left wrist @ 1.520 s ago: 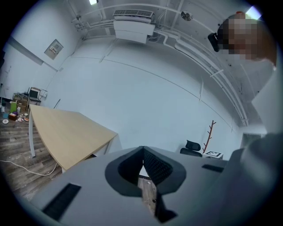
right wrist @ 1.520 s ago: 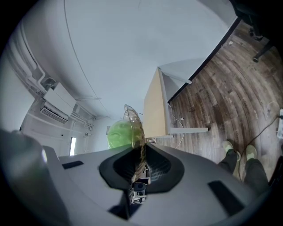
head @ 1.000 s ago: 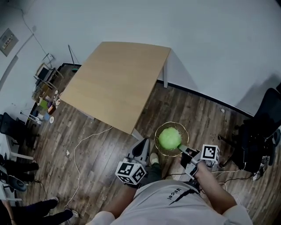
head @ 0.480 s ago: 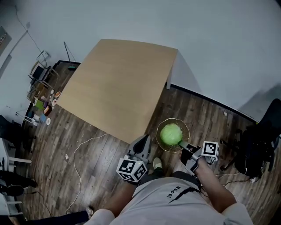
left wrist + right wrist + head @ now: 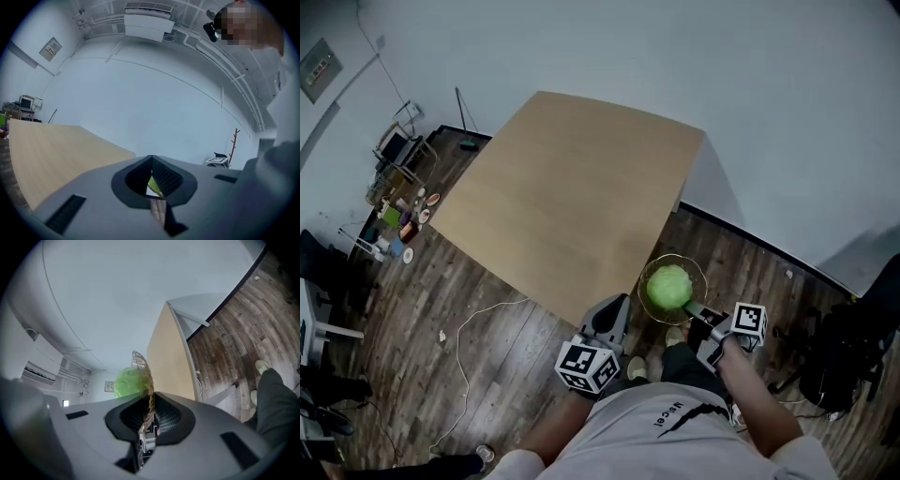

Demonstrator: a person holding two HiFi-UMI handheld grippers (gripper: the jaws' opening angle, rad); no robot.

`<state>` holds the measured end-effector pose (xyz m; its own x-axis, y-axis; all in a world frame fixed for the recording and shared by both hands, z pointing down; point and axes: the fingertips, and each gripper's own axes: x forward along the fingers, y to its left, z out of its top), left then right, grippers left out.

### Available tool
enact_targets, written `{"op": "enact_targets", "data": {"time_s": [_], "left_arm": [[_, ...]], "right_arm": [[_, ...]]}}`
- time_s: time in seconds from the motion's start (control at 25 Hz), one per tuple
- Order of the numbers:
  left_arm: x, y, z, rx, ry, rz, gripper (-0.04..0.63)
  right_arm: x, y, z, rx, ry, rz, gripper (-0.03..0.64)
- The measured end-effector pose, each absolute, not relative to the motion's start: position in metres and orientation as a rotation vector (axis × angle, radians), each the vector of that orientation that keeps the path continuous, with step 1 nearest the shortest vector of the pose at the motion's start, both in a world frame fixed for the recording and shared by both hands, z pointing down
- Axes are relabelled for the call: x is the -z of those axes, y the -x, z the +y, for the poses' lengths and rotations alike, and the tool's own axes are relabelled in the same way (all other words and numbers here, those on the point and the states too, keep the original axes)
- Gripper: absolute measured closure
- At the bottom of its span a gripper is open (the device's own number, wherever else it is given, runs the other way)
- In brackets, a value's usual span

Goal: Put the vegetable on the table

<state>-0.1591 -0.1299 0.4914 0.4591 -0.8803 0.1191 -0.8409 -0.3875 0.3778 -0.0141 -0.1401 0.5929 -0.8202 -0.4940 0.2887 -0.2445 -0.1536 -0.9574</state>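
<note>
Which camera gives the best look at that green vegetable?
The head view: it shows the green vegetable whole from above, sitting in the bowl that the right claw holds by its rim. The right gripper view shows part of it behind the bowl's edge; the left gripper view only a green sliver.

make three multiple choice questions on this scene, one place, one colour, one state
1. Where is the bowl relative to the table?
A. resting on it
B. held in the air beside its edge
C. under it

2. What colour is the vegetable?
A. red
B. white
C. green

3. What is the right gripper doing?
A. shut on the bowl's rim
B. open, empty
C. shut on the vegetable

1 B: the head view shows it past the table's edge.
2 C: it looks green in the head view.
3 A: the right gripper view shows the rim clamped between the jaws.
</note>
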Motion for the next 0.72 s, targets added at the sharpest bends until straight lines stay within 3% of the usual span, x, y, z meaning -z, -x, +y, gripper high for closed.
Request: {"op": "enact_targets", "data": {"time_s": [0.72], "left_arm": [[-0.518, 0.156, -0.355, 0.145, -2.096, -1.676, 0.582]], "right_arm": [[-0.637, 0.03, -0.395, 2.298, 0.61, 2.139, 0.577]]}}
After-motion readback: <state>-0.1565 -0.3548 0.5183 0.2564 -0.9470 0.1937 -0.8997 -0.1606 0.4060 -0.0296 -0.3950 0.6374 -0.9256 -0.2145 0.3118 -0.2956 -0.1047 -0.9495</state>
